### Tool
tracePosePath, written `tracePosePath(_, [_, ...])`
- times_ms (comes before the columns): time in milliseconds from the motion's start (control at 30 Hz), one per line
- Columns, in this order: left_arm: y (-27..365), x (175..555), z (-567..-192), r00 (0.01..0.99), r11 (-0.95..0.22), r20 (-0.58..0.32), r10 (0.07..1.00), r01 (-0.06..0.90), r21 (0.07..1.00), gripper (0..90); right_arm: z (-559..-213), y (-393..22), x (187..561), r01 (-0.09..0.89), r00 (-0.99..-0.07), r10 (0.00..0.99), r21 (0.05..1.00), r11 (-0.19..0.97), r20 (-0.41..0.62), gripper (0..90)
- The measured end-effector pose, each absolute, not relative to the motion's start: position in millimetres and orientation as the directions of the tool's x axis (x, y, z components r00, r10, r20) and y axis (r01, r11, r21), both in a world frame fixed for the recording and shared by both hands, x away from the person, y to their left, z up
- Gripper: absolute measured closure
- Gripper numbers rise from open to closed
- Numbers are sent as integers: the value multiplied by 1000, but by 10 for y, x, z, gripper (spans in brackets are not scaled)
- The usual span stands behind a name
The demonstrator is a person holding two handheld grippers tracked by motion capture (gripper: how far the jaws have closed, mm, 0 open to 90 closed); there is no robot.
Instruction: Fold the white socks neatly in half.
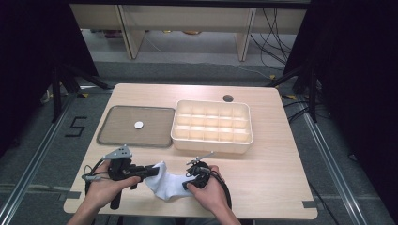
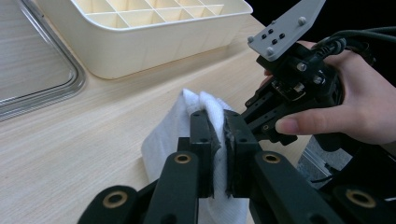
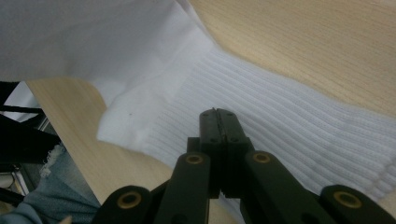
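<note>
A white sock [image 1: 166, 183] lies near the table's front edge between my two grippers. My left gripper [image 1: 151, 171] is shut on one end of it; in the left gripper view white fabric [image 2: 187, 116] is pinched between the jaws of the left gripper [image 2: 219, 140]. My right gripper [image 1: 190, 183] sits at the sock's other end, held in a hand [image 2: 355, 112]. In the right gripper view the jaws of the right gripper [image 3: 217, 114] are pressed together over the sock's ribbed cuff [image 3: 299, 126], with no fabric visible between them.
A cream compartment box [image 1: 211, 143] stands at mid-table, close behind the sock [image 2: 140, 56]. Left of it lies a flat grey tray [image 1: 117, 129] with a small white disc [image 1: 139, 124] on it. A round hole [image 1: 228, 98] is in the table's far side.
</note>
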State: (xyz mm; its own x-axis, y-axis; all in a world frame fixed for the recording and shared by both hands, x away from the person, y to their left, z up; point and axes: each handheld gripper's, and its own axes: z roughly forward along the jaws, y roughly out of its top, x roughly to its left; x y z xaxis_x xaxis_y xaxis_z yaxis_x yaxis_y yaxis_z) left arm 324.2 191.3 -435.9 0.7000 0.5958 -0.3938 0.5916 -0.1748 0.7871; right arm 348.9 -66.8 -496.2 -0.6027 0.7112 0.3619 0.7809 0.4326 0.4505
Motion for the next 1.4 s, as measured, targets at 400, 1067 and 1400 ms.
tracePosePath(400, [1822,3248,-4390,709,-193,-387,590,590,784,832,-4964,-621,3481,787,-597,710,446,427,373,892])
tracePosePath(1067, [1754,3258,-4446,704,-212,-375,602,594,776,831,-4784,-1158,3479,814,-524,798,452,365,298,900])
tracePosePath(1400, [1704,3285,-4464,711,-229,-373,595,596,770,831,-4847,-1150,3478,813,-530,790,450,369,308,900])
